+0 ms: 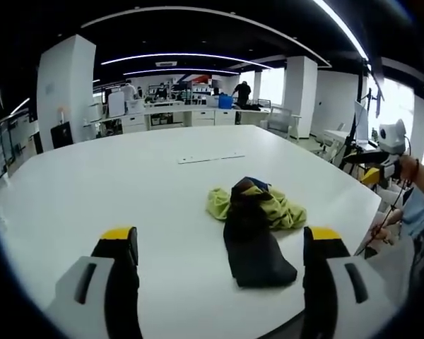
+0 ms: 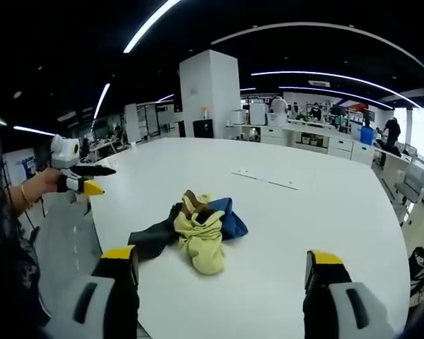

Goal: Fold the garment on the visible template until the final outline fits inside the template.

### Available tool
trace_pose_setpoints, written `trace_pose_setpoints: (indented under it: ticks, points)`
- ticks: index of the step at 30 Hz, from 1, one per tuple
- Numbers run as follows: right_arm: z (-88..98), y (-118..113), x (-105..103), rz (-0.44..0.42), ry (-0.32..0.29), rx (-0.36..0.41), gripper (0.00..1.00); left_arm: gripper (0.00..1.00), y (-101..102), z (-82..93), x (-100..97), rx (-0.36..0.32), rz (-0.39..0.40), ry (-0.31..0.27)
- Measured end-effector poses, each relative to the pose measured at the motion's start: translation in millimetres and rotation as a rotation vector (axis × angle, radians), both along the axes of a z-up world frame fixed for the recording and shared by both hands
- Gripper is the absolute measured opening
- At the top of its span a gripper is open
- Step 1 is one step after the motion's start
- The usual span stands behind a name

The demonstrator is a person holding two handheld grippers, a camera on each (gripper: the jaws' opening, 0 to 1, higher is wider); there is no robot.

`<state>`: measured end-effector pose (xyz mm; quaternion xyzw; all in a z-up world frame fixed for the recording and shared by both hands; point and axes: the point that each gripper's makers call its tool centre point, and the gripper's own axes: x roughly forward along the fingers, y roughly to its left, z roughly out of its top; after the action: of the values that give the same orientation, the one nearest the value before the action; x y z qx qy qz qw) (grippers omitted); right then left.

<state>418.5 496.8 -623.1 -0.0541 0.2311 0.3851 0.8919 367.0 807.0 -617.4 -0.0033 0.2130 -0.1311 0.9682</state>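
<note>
The garment [image 1: 256, 229] lies crumpled in a heap on the white table [image 1: 113, 183], near the table's edge on the person's side, with a dark panel trailing out of the yellow-green and blue folds; in the right gripper view it [image 2: 198, 236] sits ahead and a little left of centre. The left gripper [image 1: 220, 244] hangs with jaws spread wide and holds nothing, and the right gripper [image 2: 222, 261] is likewise wide open and empty. The cloth looks light, limp and apt to bunch, so it probably wants spreading first. The loose dark end looks the easiest place to pinch. The thin strip [image 1: 210, 158] farther across may belong to the template; I cannot tell.
</note>
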Motion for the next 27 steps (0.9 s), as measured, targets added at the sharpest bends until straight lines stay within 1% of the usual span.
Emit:
trace_pose_setpoints:
  ticks: [2,7,11,16,18,25,27]
  points:
    - [-1.5,1,-1,0.004,0.002,-0.002,0.98,0.93,-1,-1.8,2.6,-0.007,-0.006,0.002]
    - [-4.8,6,1,0.02,-0.009,-0.005,0.95,0.9,-6,-4.5,11.1,0.008,-0.028,-0.007]
    - [-6.4,12,6,0.031,-0.013,0.023,0.92,0.85,-9,-2.8,18.2,0.007,-0.048,-0.024]
    - [-7.4,18,14,0.058,-0.027,0.034,0.87,0.79,-13,-3.0,25.9,0.004,-0.073,-0.042]
    - [-7.2,21,16,0.069,-0.029,0.048,0.84,0.76,-16,-5.1,28.6,0.002,-0.09,-0.044]
    - [-14.6,32,24,0.108,-0.023,0.056,0.75,0.67,-27,-13.2,39.2,-0.01,-0.133,-0.038]
    - [-16.3,35,26,0.12,-0.022,0.058,0.74,0.67,-27,-17.9,44.2,-0.011,-0.142,-0.036]
